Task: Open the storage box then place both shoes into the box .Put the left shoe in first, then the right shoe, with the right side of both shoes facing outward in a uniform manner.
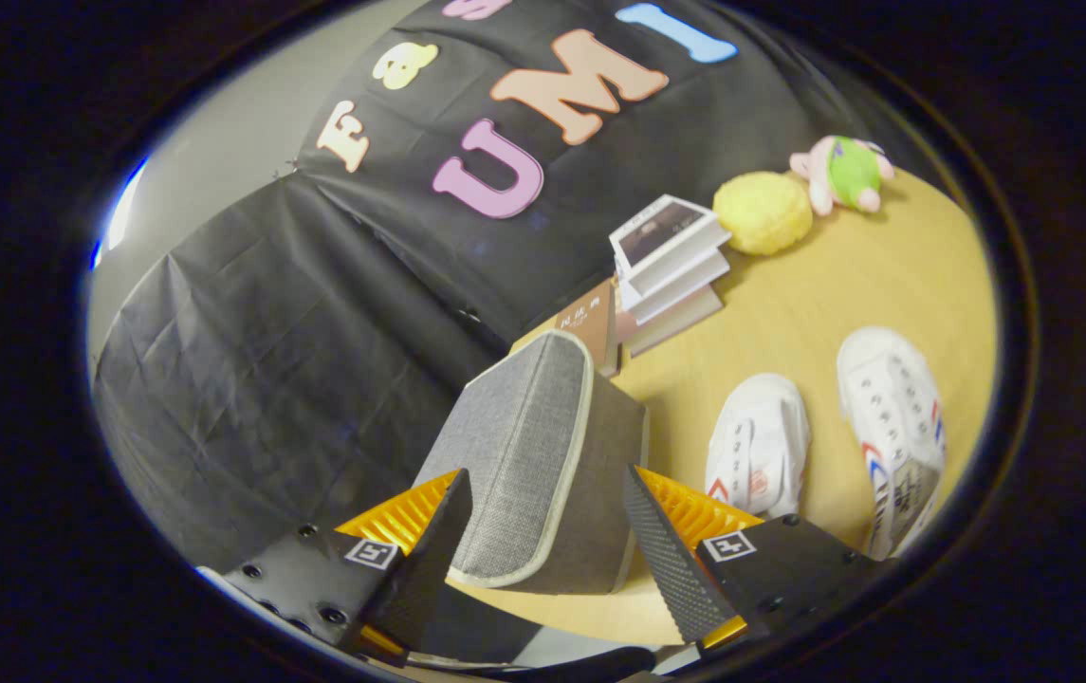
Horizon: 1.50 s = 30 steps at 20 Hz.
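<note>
Right, we see the gripper point(547, 526) with fingers spread apart, nothing clamped; the grey fabric storage box point(528, 455) sits between and just ahead of them, lid closed, no clear contact with either finger. The box rests on a light wooden table point(846, 285). From the box, the two white shoes lie at about 3 o'clock: the nearer shoe point(759, 444) just beside the box, the farther shoe point(893, 417) beyond it, with red and blue side stripes. At 1 o'clock from the box we see a stack of books point(671, 270), then a yellow fuzzy ball point(763, 212) and a pink-green plush toy point(844, 173) beyond. Black cloth wall point(315, 332) backs the table; pale wall point(220, 133) at 10 o'clock.
</note>
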Motion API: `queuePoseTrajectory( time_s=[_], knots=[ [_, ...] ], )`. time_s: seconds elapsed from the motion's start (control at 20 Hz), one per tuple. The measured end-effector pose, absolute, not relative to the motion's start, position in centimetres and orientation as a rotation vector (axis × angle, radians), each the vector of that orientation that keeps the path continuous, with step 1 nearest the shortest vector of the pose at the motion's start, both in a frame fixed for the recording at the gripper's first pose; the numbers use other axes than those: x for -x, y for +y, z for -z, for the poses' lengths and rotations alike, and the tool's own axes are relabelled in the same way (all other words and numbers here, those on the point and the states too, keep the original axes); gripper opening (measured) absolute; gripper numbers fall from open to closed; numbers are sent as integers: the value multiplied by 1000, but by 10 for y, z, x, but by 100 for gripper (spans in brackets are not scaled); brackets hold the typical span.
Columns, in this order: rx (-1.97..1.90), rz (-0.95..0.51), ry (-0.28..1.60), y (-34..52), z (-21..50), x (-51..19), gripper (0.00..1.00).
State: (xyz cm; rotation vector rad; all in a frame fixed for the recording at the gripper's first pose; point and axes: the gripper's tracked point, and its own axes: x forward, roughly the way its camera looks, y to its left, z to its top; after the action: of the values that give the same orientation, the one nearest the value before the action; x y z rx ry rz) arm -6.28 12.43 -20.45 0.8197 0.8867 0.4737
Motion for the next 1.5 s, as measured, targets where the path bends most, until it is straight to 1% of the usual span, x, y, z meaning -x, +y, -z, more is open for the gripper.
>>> queuePoseTrajectory(
  time_s=[0.2, 0.45, 0.65, 0.8, 0.9, 1.05, 1.15, 1.35, 1.5],
  knots=[
    [-1017, -520, 1009, 148, 217, 71, 98],
    [-1146, -551, 1119, 167, 233, 86, 81],
    [-1243, -561, 1134, 172, 230, 85, 68],
    [-1238, -559, 1129, 169, 230, 82, 58],
    [-1225, -565, 1130, 165, 231, 86, 41],
    [-1283, -548, 1067, 154, 216, 72, 16],
    [-1274, -576, 1086, 156, 215, 78, 9],
    [-1255, -642, 1063, 160, 185, 76, 4],
    [-1250, -672, 1033, 164, 159, 69, 4]
  ],
)
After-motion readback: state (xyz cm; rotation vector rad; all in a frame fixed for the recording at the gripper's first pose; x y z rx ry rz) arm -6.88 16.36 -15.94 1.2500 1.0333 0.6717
